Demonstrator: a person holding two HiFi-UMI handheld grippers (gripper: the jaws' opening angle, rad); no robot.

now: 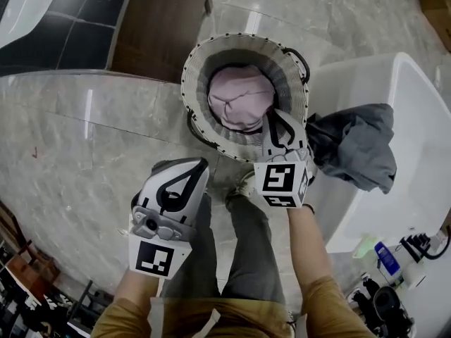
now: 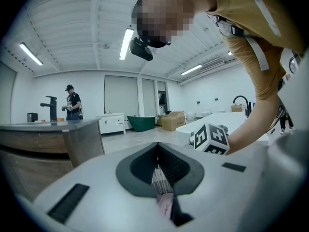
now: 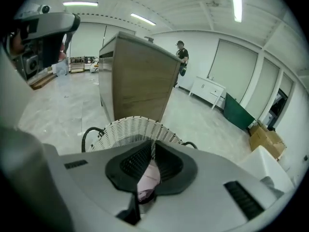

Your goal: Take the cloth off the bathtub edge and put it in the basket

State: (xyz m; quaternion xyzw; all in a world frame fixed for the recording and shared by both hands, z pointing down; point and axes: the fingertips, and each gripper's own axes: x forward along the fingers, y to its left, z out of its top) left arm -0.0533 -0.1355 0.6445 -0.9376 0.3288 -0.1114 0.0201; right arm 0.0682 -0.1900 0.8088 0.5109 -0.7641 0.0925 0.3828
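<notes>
A woven white basket [image 1: 194,62] stands on the floor with a pink cloth [image 1: 239,97] bundled inside it. A dark grey cloth [image 1: 356,146] hangs over the edge of the white bathtub [image 1: 416,104] just right of the basket. My right gripper [image 1: 270,113] hovers over the basket's near rim, left of the grey cloth, its jaws shut with nothing between them. Its own view shows the basket [image 3: 125,127] ahead and the pink cloth [image 3: 148,175] below the jaws. My left gripper [image 1: 204,162] is lower left, short of the basket, shut and empty.
A wooden cabinet [image 1: 162,20] stands behind the basket. My legs and a shoe [image 1: 243,185] are between the grippers. Bottles and small items [image 1: 384,259] sit by the tub at lower right. Another person [image 2: 72,100] stands far off in the room.
</notes>
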